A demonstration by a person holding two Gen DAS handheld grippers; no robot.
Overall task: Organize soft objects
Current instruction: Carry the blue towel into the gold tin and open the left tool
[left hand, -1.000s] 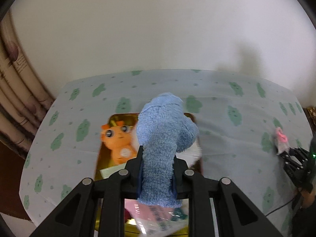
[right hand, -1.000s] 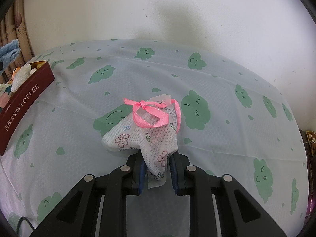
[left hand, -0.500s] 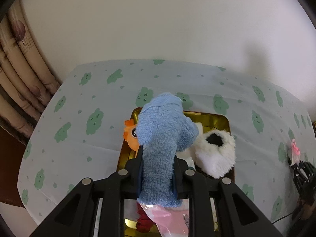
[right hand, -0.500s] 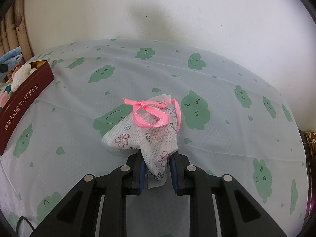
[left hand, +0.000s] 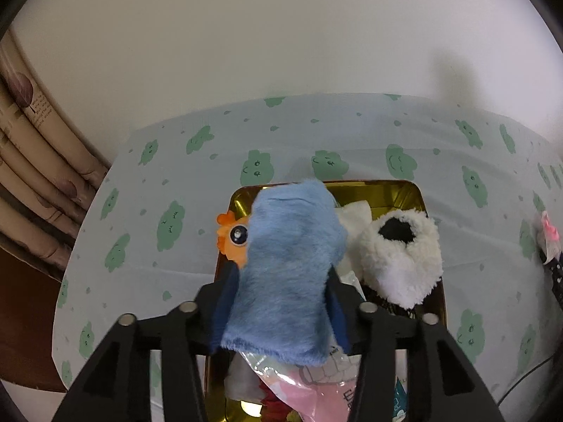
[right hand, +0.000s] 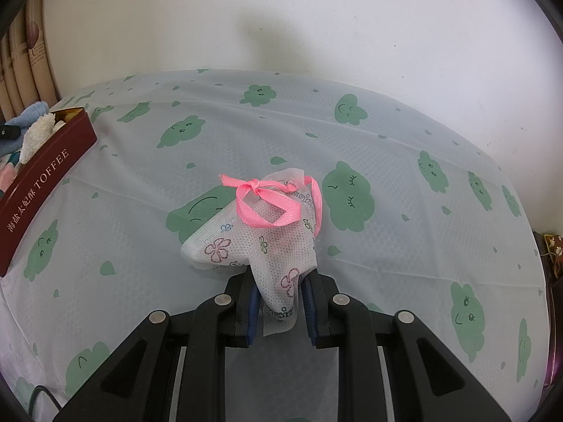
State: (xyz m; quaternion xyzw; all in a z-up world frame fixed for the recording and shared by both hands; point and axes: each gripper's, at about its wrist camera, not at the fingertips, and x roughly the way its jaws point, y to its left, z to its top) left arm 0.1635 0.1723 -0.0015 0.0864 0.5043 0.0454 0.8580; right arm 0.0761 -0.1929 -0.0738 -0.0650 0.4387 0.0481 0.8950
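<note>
Tabletop (right hand: 404,161): covered by a pale cloth printed with green cloud-like faces and small leaf shapes; creased, translucent, dimpled texture in the right wrist view.

Room: plain white wall (left hand: 281,35) behind the tabletop; beige curtain (left hand: 31,161) with leaf print at 9 o'clock in the left wrist view, and at 10 o'clock in the right wrist view.

Tin (left hand: 415,190): gold inside, dark red outside with "TOFFEE" lettering, standing on the cloth. Contents: orange plush toy (left hand: 232,237), white-and-black fluffy item (left hand: 404,263), pink packets at 6 o'clock.

Left claw (left hand: 281,302): jaws opening, blue fuzzy sock (left hand: 288,270) between them, directly above the tin; whether the pads touch it is blurred.

Right claw (right hand: 279,302): clamped on the lower tip of a white mesh sachet (right hand: 260,242) with flower print and a pink ribbon (right hand: 271,204) bow; the sachet's body lies on the cloth at the centre of the right wrist view, well apart from the tin at 9 o'clock.
</note>
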